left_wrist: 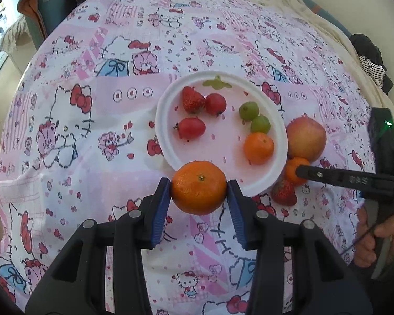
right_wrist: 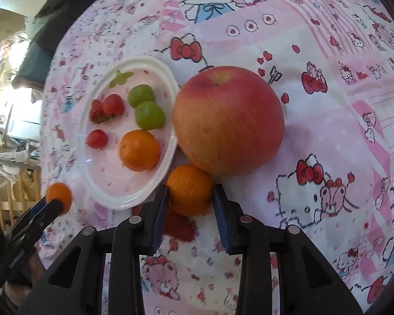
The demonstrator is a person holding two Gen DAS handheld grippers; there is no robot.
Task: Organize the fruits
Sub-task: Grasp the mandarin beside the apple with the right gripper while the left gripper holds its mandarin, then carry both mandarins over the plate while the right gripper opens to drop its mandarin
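My left gripper (left_wrist: 199, 185) is shut on a large mandarin (left_wrist: 199, 197), held over the near rim of the white plate (left_wrist: 160, 120). On the plate lie a strawberry (left_wrist: 192, 99), two red fruits (left_wrist: 216, 103), two green grapes (left_wrist: 248, 110) and a small mandarin (left_wrist: 258, 148). My right gripper (right_wrist: 190, 193) is shut on another small mandarin (right_wrist: 190, 181), which rests on the cloth between the plate (right_wrist: 168, 78) and a big red apple (right_wrist: 228, 120). A strawberry (right_wrist: 178, 228) lies on the cloth under the right gripper's fingers.
A pink cartoon-print cloth (left_wrist: 92, 157) covers the whole surface. A person's hand (left_wrist: 388, 233) holds the right gripper at the right edge. Dark clothing (left_wrist: 370, 57) lies at the far right, and furniture (right_wrist: 13, 183) stands beyond the cloth's left edge.
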